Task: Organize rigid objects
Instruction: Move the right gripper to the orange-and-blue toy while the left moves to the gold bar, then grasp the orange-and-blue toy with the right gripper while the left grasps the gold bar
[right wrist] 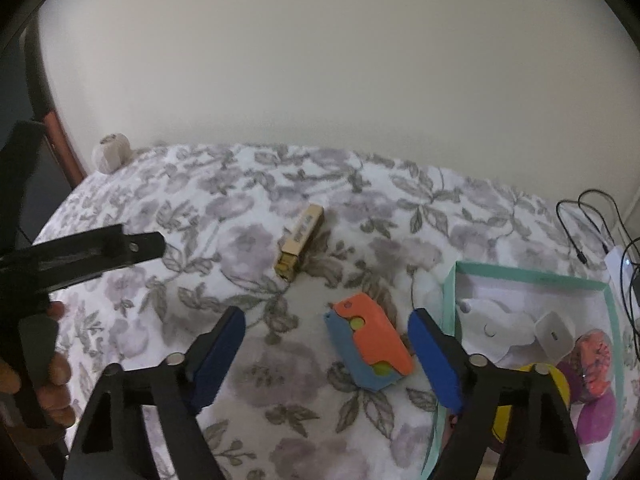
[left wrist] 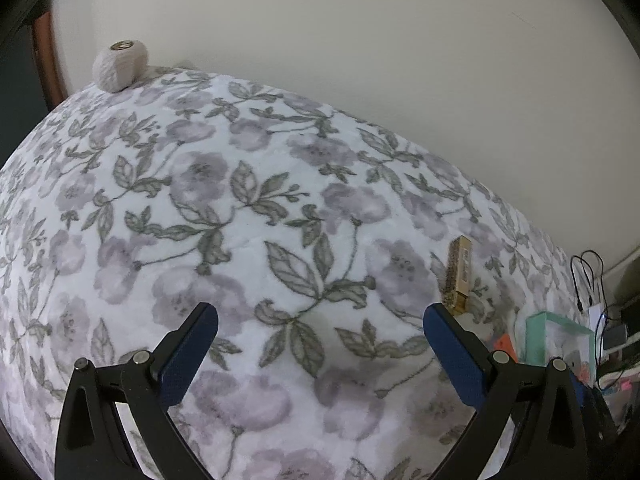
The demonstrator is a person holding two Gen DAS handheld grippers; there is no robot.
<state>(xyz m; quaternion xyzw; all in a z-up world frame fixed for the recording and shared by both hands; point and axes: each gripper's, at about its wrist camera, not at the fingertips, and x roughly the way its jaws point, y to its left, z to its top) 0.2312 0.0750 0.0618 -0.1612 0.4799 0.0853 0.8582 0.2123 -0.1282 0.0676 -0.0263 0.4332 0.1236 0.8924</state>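
The bed [right wrist: 256,364] was the biggest thing, covered by a white blanket [left wrist: 248,240] with purple flowers and grey leaves. A pale wall [left wrist: 360,40] stood behind it.

At the right edge of the bed sat a mint green box [right wrist: 450,280]. Inside it lay white chargers [right wrist: 554,338], a yellow thing [right wrist: 560,384] and some pink and purple things [right wrist: 596,412].

The right claw [right wrist: 326,330] hung over the bed with its blue fingers [right wrist: 218,354] wide apart and holding nothing. The left claw [left wrist: 320,326] was wide apart too, and held nothing.

An orange and blue toy [right wrist: 370,346] lay on the blanket between the right claw's fingers, just beside the box. A little gold box [right wrist: 300,242] lay farther back, near the middle of the bed. A ball of pale yarn [left wrist: 120,65] sat at the far left corner.
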